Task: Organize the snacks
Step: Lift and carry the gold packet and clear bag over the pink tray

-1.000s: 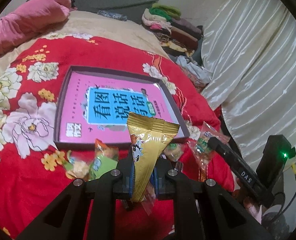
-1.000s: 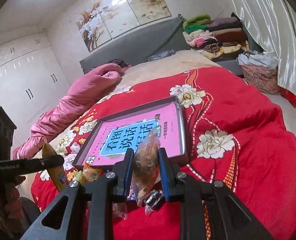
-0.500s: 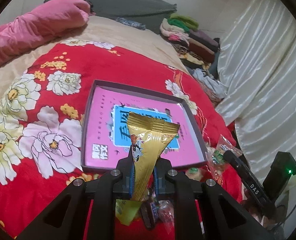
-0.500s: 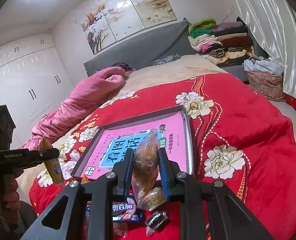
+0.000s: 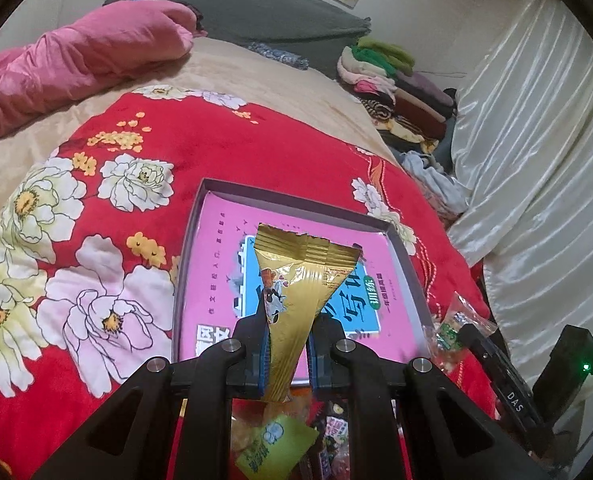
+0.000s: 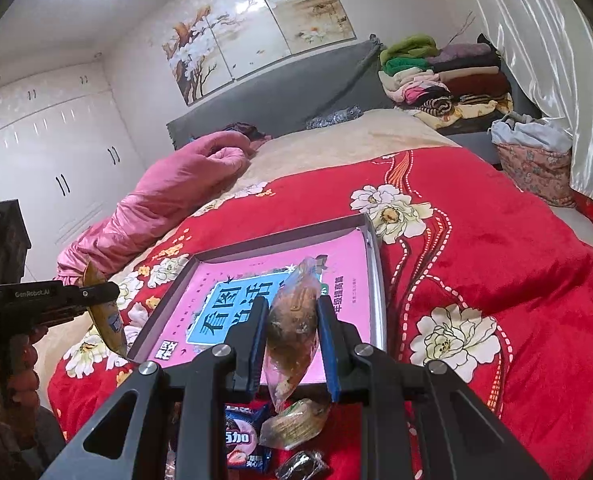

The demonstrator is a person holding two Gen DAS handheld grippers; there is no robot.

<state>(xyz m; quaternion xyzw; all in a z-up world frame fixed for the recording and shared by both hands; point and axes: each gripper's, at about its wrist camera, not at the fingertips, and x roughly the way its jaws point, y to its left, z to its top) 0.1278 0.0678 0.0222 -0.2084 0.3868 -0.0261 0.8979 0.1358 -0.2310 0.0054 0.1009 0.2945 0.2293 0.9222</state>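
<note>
My left gripper [image 5: 287,334] is shut on a gold foil snack packet [image 5: 296,280], held upright over the near edge of a shallow grey tray [image 5: 280,198] with a pink printed bottom. The right gripper [image 6: 292,320] is shut on a clear bag of brown snack [image 6: 294,320], also above the tray's [image 6: 376,280] near edge. From the right wrist view the left gripper [image 6: 96,292] shows at the far left with the gold packet [image 6: 104,316]. Loose snacks lie on the red bedspread below the fingers: a green-yellow packet [image 5: 274,444], a blue-pink wafer packet [image 6: 242,436], a pale wrapped biscuit [image 6: 296,424].
The tray lies on a red flowered bedspread [image 5: 108,248] over a bed. A pink quilt [image 5: 76,60] is bundled at the far left. Folded clothes [image 6: 440,76] are stacked at the headboard's right. White curtains [image 5: 536,180] hang on the right. A person's hand [image 6: 16,372] holds the left gripper.
Both grippers have moved forward over the bed toward the tray with their packets still held. The loose snacks have slid from in front of the fingers to beneath them.
</note>
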